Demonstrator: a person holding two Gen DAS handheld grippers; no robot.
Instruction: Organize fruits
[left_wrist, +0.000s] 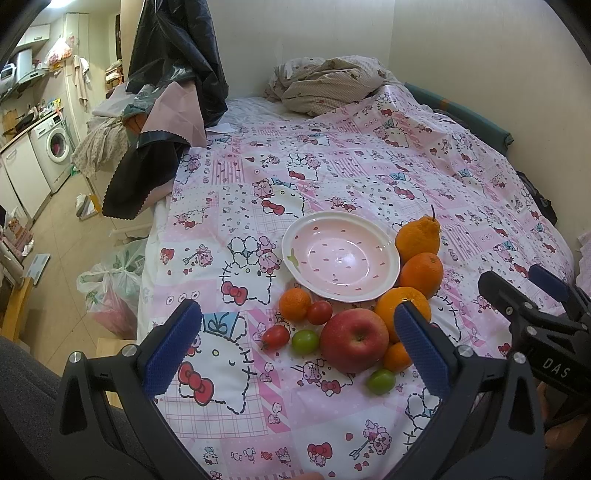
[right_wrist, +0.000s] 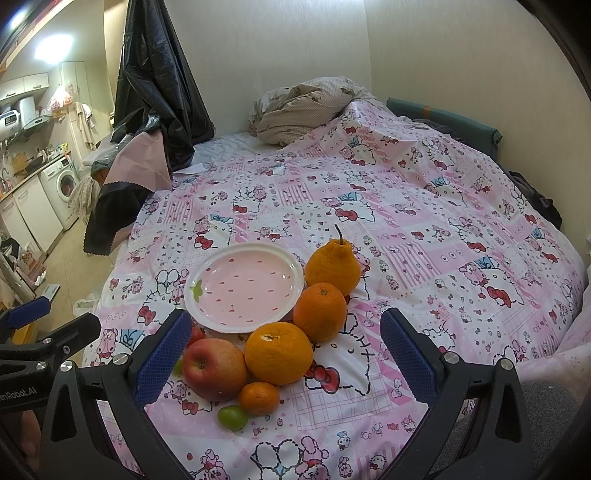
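Note:
A pink plate (left_wrist: 384, 254) (right_wrist: 284, 267) with a white rim lies bare on the patterned bedsheet. Fruit rings its near and right sides: a red apple (left_wrist: 354, 339) (right_wrist: 215, 368), a stemmed knobbly orange (left_wrist: 419, 238) (right_wrist: 332, 267), two round oranges (left_wrist: 422, 275) (right_wrist: 279, 352), small mandarins (left_wrist: 294, 303) (right_wrist: 259, 398), red tomatoes (left_wrist: 320, 312) and green fruits (left_wrist: 305, 341) (right_wrist: 232, 417). My left gripper (left_wrist: 297, 347) hovers open just short of the fruit. My right gripper (right_wrist: 282, 354) is open too, held above the apple and oranges. Neither holds anything.
The bed's left edge (left_wrist: 155, 258) drops to a floor with plastic bags (left_wrist: 110, 284). A crumpled blanket (left_wrist: 328, 81) lies at the far end by the wall. Dark hanging plastic and clothes (left_wrist: 173, 74) crowd the far left corner. A washing machine (left_wrist: 55, 144) stands beyond.

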